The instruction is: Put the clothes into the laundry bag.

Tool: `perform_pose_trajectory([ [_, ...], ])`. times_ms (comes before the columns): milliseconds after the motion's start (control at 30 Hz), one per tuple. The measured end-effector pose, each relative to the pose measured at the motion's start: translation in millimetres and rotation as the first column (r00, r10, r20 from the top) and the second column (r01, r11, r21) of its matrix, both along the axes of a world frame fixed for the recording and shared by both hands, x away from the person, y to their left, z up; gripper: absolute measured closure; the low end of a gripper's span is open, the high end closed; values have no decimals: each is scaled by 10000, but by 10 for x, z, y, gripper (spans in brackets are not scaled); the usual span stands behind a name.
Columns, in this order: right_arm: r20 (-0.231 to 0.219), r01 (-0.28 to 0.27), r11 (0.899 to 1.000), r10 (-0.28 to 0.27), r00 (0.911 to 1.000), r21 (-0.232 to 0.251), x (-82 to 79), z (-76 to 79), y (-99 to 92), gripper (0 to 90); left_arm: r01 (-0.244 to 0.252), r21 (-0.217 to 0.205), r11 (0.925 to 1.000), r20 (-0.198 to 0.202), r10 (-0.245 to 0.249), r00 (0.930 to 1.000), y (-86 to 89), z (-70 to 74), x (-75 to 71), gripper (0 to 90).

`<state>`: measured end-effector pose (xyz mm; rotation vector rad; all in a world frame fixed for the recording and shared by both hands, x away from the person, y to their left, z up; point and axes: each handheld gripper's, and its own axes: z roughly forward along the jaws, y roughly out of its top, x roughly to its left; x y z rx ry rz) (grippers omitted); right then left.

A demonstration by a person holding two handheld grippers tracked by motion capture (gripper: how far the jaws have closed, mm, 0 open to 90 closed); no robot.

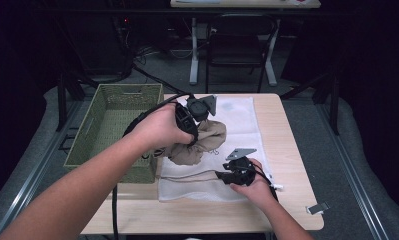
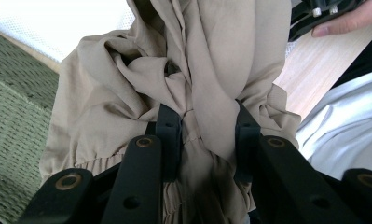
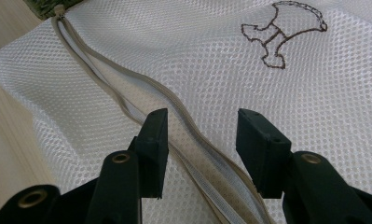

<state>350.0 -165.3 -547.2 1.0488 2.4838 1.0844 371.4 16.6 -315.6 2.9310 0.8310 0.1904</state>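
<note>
A crumpled beige garment [image 1: 201, 145] lies on a white mesh laundry bag [image 1: 244, 117] in the middle of the table. My left gripper [image 1: 191, 134] comes down on it from the left, and in the left gripper view its jaws [image 2: 204, 122] are shut on a bunched fold of the beige garment [image 2: 127, 84]. My right gripper [image 1: 228, 174] rests low at the bag's near edge. In the right gripper view it [image 3: 202, 128] stands open over the bag's beige zipper [image 3: 181, 109], which runs between the jaws without being pinched.
A green woven basket [image 1: 112, 125] stands at the table's left, touching the bag. The mesh [image 3: 197, 56] bears a brown stitched emblem [image 3: 281, 37]. A small metal clip [image 1: 318, 207] lies near the front right corner. Bare wooden tabletop [image 1: 287, 145] shows to the right.
</note>
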Motion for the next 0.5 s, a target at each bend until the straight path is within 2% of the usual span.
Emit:
perform_pose_trajectory([
  [167, -112, -22, 10000, 22, 9999, -52, 1, -17, 30, 534, 77, 130, 9999, -157, -75, 9998, 17, -36, -9, 710],
  [267, 18, -98, 9998, 98, 10000, -168, 13, -31, 46, 530, 12, 150, 9999, -164, -10, 9999, 25, -77, -24, 710],
  [367, -24, -196, 9995, 196, 9998, -231, 19, -46, 67, 528, 131, 420, 9990, -281, -119, 9995, 27, -100, -28, 710],
  [500, -59, -172, 9991, 170, 9998, -376, 30, -70, 94, 533, 156, 499, 9986, -322, -140, 9994, 18, -133, -51, 710],
])
